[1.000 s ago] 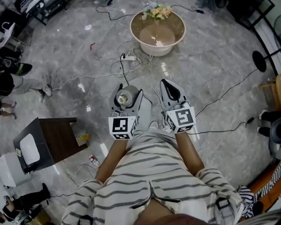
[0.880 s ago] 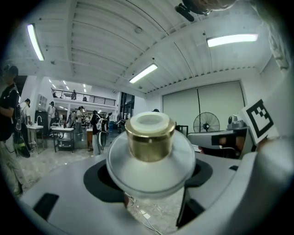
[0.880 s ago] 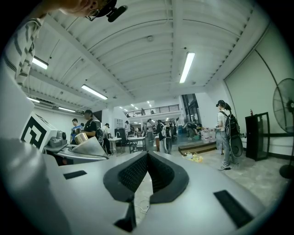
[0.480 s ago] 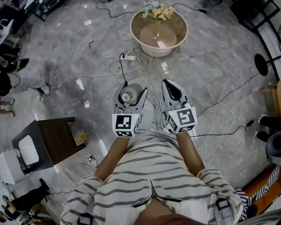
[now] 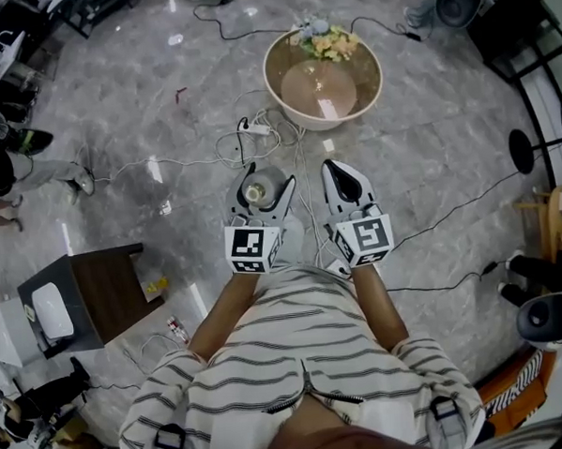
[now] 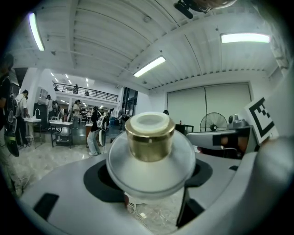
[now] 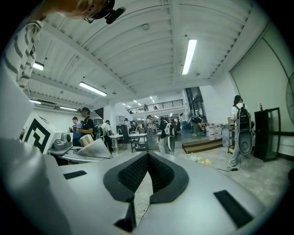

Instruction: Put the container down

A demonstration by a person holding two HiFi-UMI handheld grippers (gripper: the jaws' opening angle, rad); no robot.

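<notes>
Plainly, should the left gripper's wide jaws loosen on the gold-collared container this high above the floor, it may fall and break; the right gripper is closed, empty.

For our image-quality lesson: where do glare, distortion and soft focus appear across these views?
Head view: bright glare spots on the glossy floor. Left gripper view: the close container looks slightly soft, corners dark. Right gripper view: fisheye bows the ceiling; its light strip blown out.

Left hand-held gripper clamped wide, right hand-held gripper closed.
</notes>
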